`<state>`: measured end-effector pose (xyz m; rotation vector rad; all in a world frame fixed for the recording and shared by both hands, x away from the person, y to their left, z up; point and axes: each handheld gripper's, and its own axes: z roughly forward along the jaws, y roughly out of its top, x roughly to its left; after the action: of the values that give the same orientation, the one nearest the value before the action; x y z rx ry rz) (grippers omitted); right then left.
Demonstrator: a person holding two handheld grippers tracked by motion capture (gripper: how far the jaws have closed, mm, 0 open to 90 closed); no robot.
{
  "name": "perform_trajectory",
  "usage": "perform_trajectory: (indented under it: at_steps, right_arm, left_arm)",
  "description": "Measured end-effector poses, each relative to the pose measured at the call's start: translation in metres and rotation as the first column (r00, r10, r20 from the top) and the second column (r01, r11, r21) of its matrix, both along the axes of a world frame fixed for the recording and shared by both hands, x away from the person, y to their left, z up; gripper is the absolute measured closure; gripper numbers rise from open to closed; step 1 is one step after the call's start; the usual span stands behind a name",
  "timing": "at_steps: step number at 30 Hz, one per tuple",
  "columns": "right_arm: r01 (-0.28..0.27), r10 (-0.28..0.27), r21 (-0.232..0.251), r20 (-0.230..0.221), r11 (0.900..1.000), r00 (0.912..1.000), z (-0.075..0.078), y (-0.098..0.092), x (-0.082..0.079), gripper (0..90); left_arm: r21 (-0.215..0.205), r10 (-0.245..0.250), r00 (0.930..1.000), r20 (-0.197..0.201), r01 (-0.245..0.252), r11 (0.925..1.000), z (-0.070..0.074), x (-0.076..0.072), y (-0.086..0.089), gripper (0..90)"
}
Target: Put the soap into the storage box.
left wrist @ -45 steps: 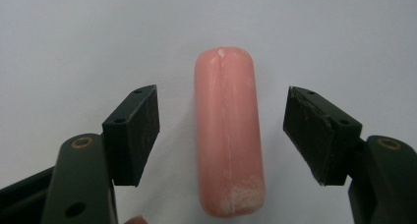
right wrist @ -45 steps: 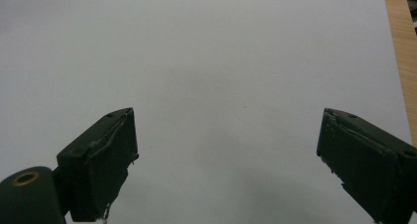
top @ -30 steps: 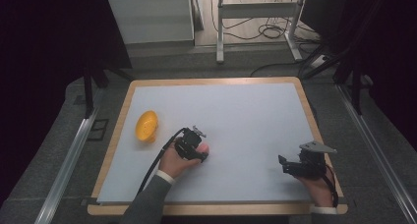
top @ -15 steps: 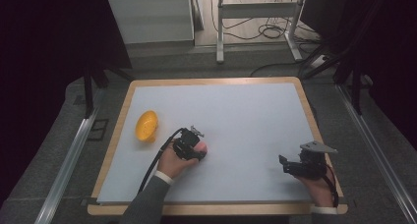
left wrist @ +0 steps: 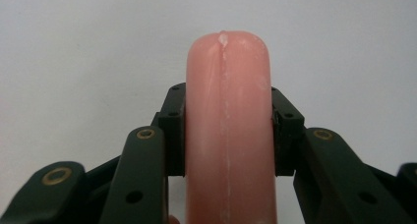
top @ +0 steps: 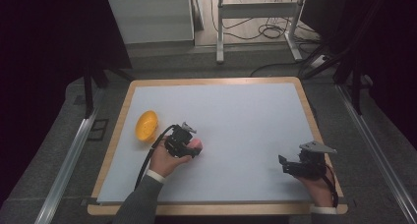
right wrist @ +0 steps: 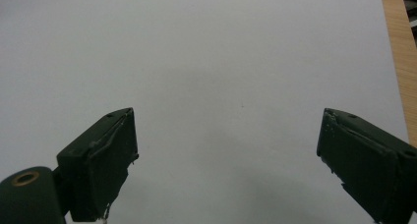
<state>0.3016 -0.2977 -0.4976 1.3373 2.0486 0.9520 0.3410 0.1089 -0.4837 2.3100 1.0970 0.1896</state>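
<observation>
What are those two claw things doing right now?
Left gripper: closed on a pink sausage.
Right gripper: open, holding nothing.

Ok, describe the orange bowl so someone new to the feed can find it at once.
Start from the white mat framed in wood and go to its left edge. The orange bowl sits there, just beyond the left gripper, which is clamped on a pink sausage. It is the one bright orange, round, hollow thing on the mat.
</observation>
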Motion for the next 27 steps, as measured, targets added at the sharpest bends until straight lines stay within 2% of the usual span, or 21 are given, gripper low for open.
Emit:
perform_trajectory:
  at_steps: [8,27]
  right_arm:
    - [-0.002,0.002,-0.002,-0.001,1.000,1.0000,0.000,0.001,0.000,8.0]
    - [-0.003,0.003,-0.003,-0.003,1.000,1.0000,0.000,0.000,0.000,8.0]
  left_arm:
    - [-0.001,0.019,0.9998,0.009,-0.019,0.9998,0.002,0.000,0.007,60.0]
    - [-0.007,0.070,0.9963,0.049,-0.070,0.9975,0.018,0.001,0.032,60.0]
